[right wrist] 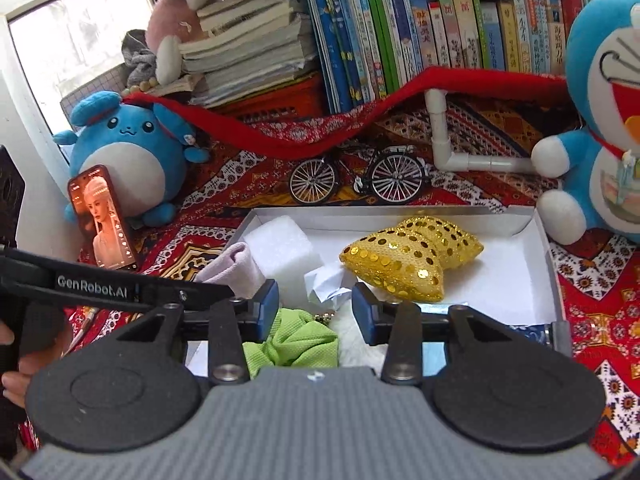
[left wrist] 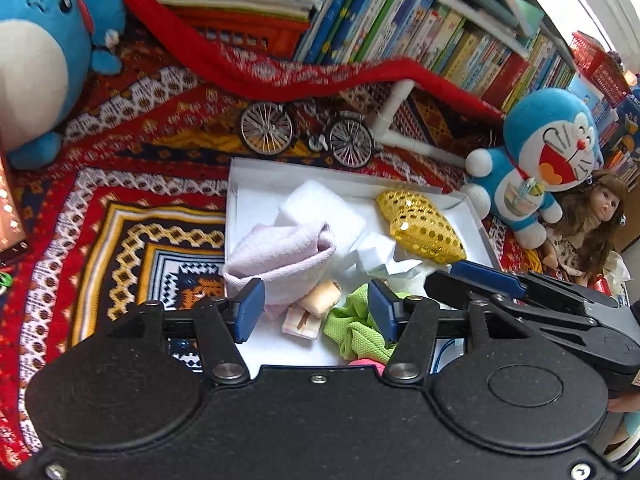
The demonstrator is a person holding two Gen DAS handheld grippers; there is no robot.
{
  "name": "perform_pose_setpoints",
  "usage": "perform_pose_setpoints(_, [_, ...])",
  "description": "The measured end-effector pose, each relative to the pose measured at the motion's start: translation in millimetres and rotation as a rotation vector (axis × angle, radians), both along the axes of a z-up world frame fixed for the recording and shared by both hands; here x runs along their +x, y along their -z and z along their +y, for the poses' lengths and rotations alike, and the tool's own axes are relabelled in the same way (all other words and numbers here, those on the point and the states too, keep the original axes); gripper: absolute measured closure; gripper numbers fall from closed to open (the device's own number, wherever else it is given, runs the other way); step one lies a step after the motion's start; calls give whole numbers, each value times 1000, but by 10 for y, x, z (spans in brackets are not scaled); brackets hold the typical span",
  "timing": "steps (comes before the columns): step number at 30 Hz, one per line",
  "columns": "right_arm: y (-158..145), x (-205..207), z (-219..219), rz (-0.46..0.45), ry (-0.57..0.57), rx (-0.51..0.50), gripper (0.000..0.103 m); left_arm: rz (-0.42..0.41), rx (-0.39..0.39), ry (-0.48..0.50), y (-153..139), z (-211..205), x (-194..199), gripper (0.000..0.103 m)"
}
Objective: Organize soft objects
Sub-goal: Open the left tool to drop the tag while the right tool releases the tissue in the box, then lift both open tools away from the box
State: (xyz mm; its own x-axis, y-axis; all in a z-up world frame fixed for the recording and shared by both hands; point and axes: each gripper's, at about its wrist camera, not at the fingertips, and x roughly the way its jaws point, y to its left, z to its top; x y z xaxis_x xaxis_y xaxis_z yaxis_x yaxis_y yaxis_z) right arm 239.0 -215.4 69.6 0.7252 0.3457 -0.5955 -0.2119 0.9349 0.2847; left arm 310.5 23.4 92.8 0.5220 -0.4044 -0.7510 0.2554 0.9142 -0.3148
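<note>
While both tools are hovering over the near end of a white cardboard tray (right wrist: 536, 236), the sorting of soft objects is looking well underway but unfinished. The left tool (left wrist: 316, 310) is hanging with its jaws spread and empty, above a lilac folded cloth (left wrist: 280, 256) and a small cream-coloured roll (left wrist: 322, 298). The right tool (right wrist: 316, 308) is likewise standing spread, holding nothing, just above a lime-green mesh scrunchie (right wrist: 292, 340) and something white and fluffy beside it. Already lying in the tray are two gold sequined cushions (right wrist: 404, 264), a white foam block (right wrist: 280, 252) and crumpled white paper (right wrist: 328, 284). Outside the tray, on the patterned red cloth covering the desk (right wrist: 600, 300), a Doraemon plush (left wrist: 544, 160), a round blue plush (right wrist: 124, 148) and a long-haired doll (left wrist: 592, 216) are sitting well apart from the tray; whether these are meant to go in cannot be told. A miniature bicycle (right wrist: 356, 176), a phone (right wrist: 104, 220) and rows of books (right wrist: 400, 36) are standing behind.
</note>
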Motion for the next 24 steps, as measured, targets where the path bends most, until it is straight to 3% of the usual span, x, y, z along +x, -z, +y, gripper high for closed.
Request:
perform_pose_setpoints(7, [-154,-272,-54,-71,-7,-8,37,-124,-5,-4,-264,28,-347,34])
perform_pose_setpoints(24, [-415,-1108,-299,-243,24,-34,17,-357,-32,65,-632,-33,-1393,23])
